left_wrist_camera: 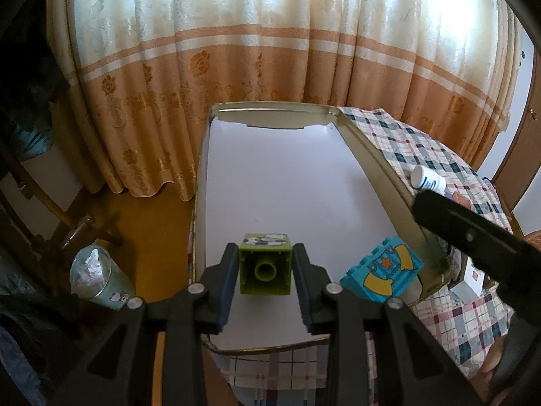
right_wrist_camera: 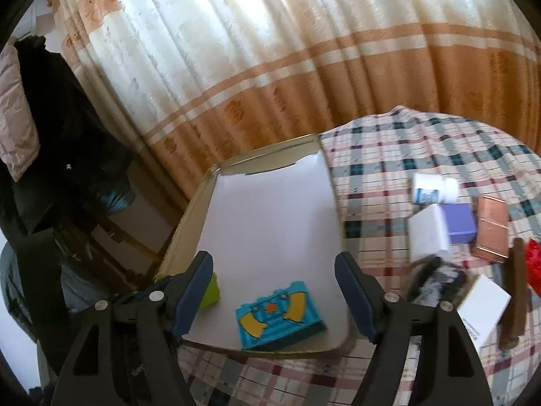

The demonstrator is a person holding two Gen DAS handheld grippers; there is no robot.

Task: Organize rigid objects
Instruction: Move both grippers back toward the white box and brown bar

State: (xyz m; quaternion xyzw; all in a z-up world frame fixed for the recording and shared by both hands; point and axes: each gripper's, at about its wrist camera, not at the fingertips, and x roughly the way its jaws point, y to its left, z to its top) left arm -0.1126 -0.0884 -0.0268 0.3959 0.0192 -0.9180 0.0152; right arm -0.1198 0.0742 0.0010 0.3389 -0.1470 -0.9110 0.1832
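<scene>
My left gripper (left_wrist_camera: 265,267) is shut on a green toy block (left_wrist_camera: 265,265), hollow underside toward the camera, held just above the white floor of a shallow gold-rimmed tray (left_wrist_camera: 372,165). A blue block (left_wrist_camera: 382,272) with yellow arcs and an orange star lies in the tray's near right corner. In the right wrist view my right gripper (right_wrist_camera: 274,291) is open and empty above the tray's (right_wrist_camera: 189,209) near edge, with the blue block (right_wrist_camera: 279,314) between and below its fingers. The green block (right_wrist_camera: 209,291) shows partly behind its left finger.
The tray sits on a plaid tablecloth (right_wrist_camera: 389,155). To its right lie a white bottle (right_wrist_camera: 434,187), a white box (right_wrist_camera: 427,237), a purple box (right_wrist_camera: 460,223), a copper-coloured box (right_wrist_camera: 492,230) and another white box (right_wrist_camera: 480,308). A curtain (left_wrist_camera: 236,50) hangs behind. A cup (left_wrist_camera: 98,277) stands on the floor at left.
</scene>
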